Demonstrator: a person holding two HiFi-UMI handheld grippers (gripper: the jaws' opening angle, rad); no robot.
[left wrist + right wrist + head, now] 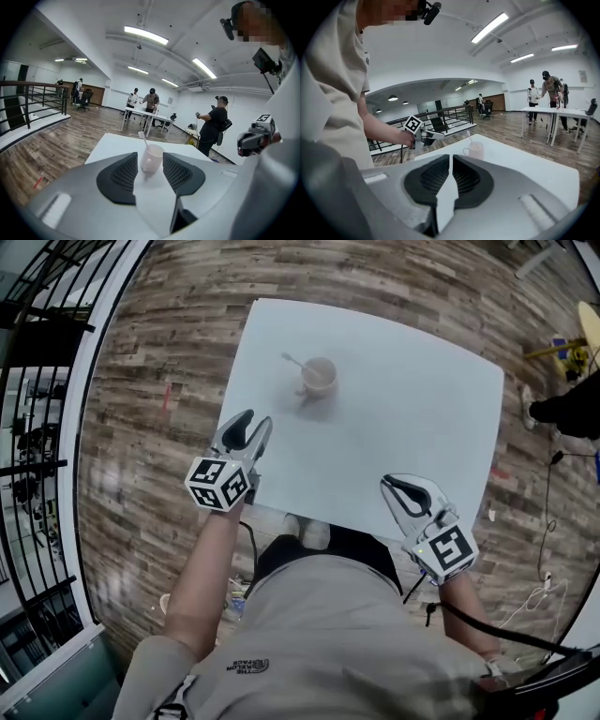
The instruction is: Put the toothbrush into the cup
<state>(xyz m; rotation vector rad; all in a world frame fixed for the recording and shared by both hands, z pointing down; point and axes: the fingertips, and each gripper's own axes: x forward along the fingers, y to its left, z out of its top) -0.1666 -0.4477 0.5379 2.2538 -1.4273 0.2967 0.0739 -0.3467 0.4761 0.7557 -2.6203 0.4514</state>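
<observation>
A pale cup [319, 377] stands on the far left part of the white table [422, 427], and the toothbrush [293, 360] leans out of it toward the far left. My left gripper [251, 430] hovers over the table's near left edge, well short of the cup. Its jaws are open with nothing between the pads. In the left gripper view the cup [151, 158] and toothbrush [142, 138] show beyond the gap. My right gripper [401, 487] is at the near right edge, shut and empty. The right gripper view shows the cup [476, 150] and the left gripper [423, 133].
The table stands on a wooden floor [169, 381]. A black railing [37, 427] runs along the left. A person's foot [562, 413] and yellow gear [572, 348] are at the far right. Other people stand at tables [145, 115] in the background.
</observation>
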